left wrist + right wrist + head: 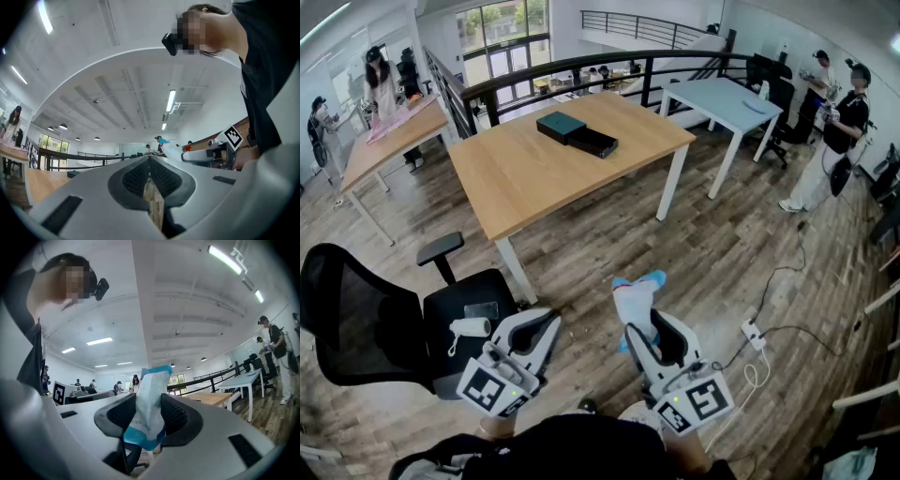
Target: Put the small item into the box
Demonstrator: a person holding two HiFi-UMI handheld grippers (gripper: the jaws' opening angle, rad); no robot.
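A white and blue small packet [636, 298] stands upright between the pads of my right gripper [639, 330], which is shut on it low over the wooden floor. In the right gripper view the packet [149, 401] fills the gap between the dark pads of the right gripper [149, 412] and sticks out above them. Beside it, my left gripper [547, 324] is shut and holds nothing. Its jaws meet at the tips in the left gripper view [150, 160]. The dark box [593, 142] lies far off on the wooden table [525, 178], with a teal part [561, 126] next to it.
A black office chair [384, 323] stands at my left with a white roll [471, 327] on its seat. A power strip and cables [754, 335] lie on the floor at the right. A pale table [722, 98], a railing [581, 64] and standing people are farther back.
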